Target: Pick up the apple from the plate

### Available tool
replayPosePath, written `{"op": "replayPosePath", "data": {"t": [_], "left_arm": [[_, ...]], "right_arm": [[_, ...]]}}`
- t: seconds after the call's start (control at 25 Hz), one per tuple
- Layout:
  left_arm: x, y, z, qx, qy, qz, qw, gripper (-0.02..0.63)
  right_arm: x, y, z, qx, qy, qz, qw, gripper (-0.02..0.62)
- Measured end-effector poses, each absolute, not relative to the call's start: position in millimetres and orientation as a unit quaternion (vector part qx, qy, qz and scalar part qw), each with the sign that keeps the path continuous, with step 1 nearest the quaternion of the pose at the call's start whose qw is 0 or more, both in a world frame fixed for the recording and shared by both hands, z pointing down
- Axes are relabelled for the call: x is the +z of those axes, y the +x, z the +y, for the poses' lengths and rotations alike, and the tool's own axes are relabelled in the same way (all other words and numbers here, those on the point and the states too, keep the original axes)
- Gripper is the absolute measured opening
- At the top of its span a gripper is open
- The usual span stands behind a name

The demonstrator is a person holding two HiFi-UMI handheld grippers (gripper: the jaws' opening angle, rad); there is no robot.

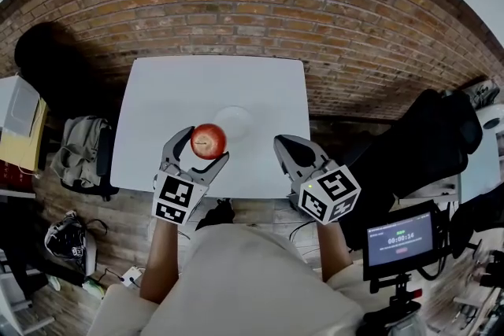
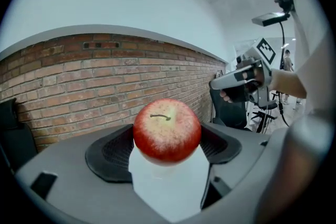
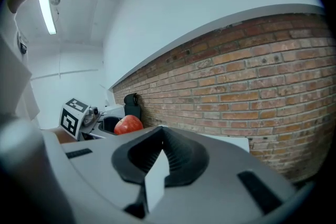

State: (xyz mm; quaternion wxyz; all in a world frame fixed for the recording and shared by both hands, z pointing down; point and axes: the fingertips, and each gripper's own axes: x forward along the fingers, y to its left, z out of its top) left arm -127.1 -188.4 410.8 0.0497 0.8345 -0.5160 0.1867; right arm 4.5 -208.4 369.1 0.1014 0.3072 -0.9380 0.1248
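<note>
The apple (image 1: 209, 141) sits between the jaws of the left gripper (image 1: 206, 145), which are pressed against its two flanks. In the left gripper view the fruit (image 2: 167, 130) fills the space between the dark pads, stem end tilted up toward the camera and its widest part across the grip. So the task's thing lies inside the left gripper (image 2: 167, 140) rather than ahead of or beside it, and any further travel is straight up and back toward the person. In the head view the apple is just to the near-left of the pale plate (image 1: 240, 116) on the white table (image 1: 213, 83). It looks lifted off the plate, though the steep downward angle makes the height hard to judge. The right gripper (image 1: 282, 144) is held well to the right of the plate. Its jaws are drawn together with nothing between them, as the right gripper view shows (image 3: 160, 136), and from there the apple (image 3: 128, 125) appears off to the left. The left side is plainly the nearer one, and I judge the pick essentially made.
</note>
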Motion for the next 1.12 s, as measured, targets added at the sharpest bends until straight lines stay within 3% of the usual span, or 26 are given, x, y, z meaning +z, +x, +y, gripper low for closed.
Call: {"op": "replayPosePath", "data": {"t": [1.12], "left_arm": [[379.1,-118.2,-182.2,0.159,0.842,-0.515,0.022,0.394]], "right_arm": [[358.4,-5.0,-201.6,0.066,0.302,-0.943,0.127,0.001]]}}
